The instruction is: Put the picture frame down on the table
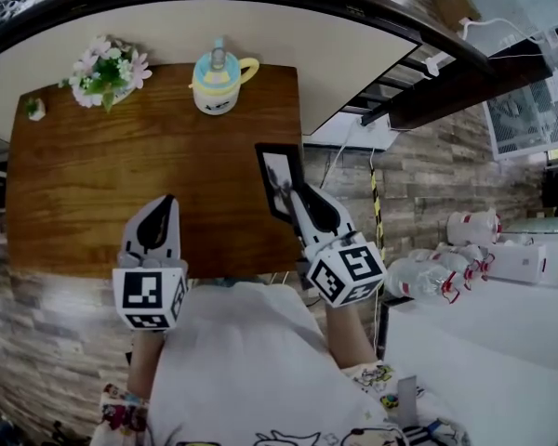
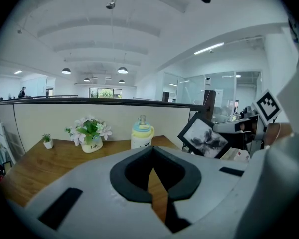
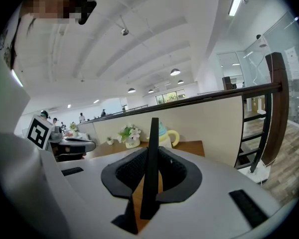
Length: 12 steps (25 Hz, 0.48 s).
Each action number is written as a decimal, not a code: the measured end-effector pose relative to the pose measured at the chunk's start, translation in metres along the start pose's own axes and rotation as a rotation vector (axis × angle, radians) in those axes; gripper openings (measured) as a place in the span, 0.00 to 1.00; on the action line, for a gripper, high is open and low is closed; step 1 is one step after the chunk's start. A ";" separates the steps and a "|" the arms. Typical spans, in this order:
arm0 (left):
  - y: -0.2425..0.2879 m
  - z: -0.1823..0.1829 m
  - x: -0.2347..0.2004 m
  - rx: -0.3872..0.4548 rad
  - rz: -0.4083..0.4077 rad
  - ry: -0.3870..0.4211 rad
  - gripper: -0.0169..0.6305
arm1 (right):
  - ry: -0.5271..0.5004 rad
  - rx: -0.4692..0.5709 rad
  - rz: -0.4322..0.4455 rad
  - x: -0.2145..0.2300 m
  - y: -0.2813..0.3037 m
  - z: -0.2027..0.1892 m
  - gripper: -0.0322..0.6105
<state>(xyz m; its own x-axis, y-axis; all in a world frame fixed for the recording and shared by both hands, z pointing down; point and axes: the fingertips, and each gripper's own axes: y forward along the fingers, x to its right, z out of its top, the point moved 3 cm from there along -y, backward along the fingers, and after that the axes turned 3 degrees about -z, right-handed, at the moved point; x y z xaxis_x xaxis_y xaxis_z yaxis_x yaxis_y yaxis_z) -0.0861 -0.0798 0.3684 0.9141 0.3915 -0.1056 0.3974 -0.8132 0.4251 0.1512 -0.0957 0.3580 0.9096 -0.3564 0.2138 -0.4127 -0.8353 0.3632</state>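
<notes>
A black picture frame (image 1: 277,179) with a grey print hangs tilted over the right edge of the wooden table (image 1: 93,184), with my right gripper (image 1: 298,200) shut on its lower part. In the right gripper view the frame (image 3: 153,133) stands edge-on between the pads of that gripper (image 3: 152,158). From the left gripper view the frame (image 2: 205,139) shows as a tilted square off to the right. My left gripper (image 1: 166,207) hovers over the table's near edge, jaws together and nothing in them (image 2: 152,158).
A pot of white flowers (image 1: 107,71), a tiny green plant (image 1: 35,108) and a pastel bottle-cup with a yellow handle (image 1: 216,82) stand along the table's far edge. A cream partition runs behind it. White bottles (image 1: 437,277) lie to the right.
</notes>
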 end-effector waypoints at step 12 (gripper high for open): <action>0.018 -0.029 -0.002 -0.064 -0.050 -0.017 0.03 | 0.051 -0.074 -0.002 -0.005 0.019 -0.032 0.15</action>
<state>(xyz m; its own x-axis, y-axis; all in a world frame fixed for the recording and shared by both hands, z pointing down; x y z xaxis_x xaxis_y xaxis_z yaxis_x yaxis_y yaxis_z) -0.0832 -0.0824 0.4022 0.8948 0.4229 -0.1429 0.4368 -0.7636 0.4756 0.1374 -0.0968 0.3927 0.9077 -0.3312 0.2577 -0.4147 -0.8022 0.4296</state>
